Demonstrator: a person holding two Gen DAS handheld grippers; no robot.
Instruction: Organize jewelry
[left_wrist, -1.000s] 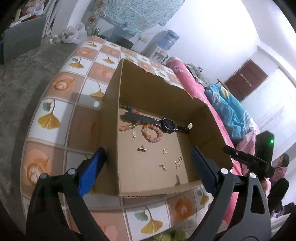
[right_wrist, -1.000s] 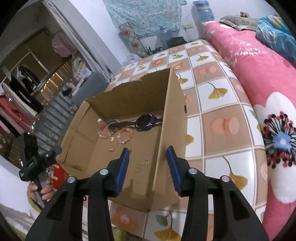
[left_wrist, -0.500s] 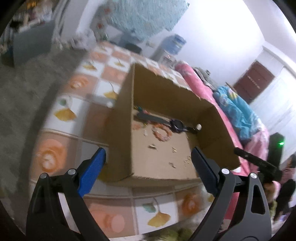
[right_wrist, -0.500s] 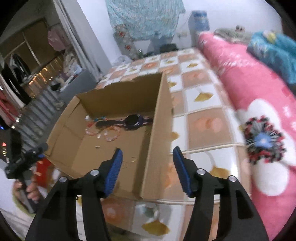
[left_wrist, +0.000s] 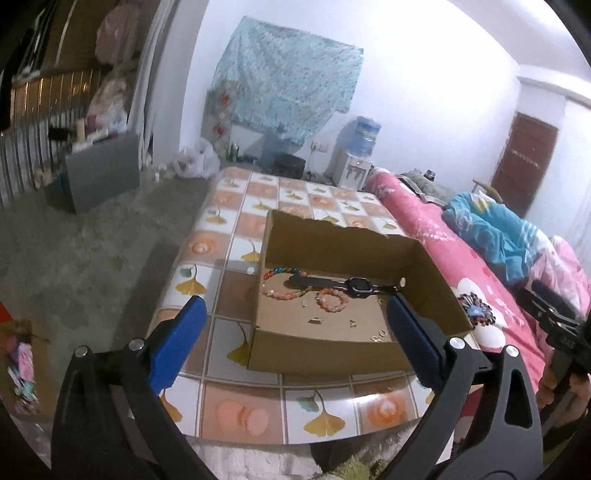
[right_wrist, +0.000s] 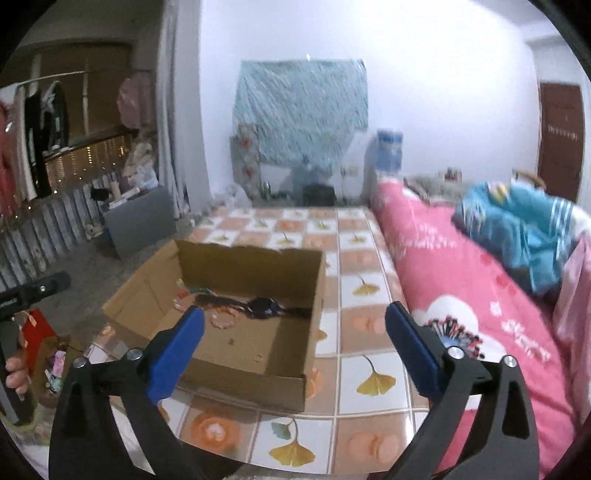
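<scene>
An open cardboard box (left_wrist: 325, 354) stands on the tiled table (left_wrist: 236, 236). Inside it lie a black watch (left_wrist: 356, 286), an orange bead bracelet (left_wrist: 332, 300), a multicolour bead bracelet (left_wrist: 280, 284) and several small gold pieces (left_wrist: 316, 320). My left gripper (left_wrist: 294, 301) hovers back from the box's near wall, its jaws opening with nothing between them. My right gripper (right_wrist: 295, 308) hangs over the near right corner of the box (right_wrist: 240, 380), jaws opening wide and empty. The watch (right_wrist: 262, 306) is blurred in this view.
A bed with a pink quilt (left_wrist: 443, 240) and a blue blanket (left_wrist: 495, 236) runs along the table's right side. A grey cabinet (left_wrist: 103, 170) and bags stand on the floor to the left. A water dispenser (left_wrist: 354, 155) is at the far wall.
Both grippers pulled back and rose away from the box. The right jaws, which straddled the box's right wall, spread wide. Both views now look more level across the room.
</scene>
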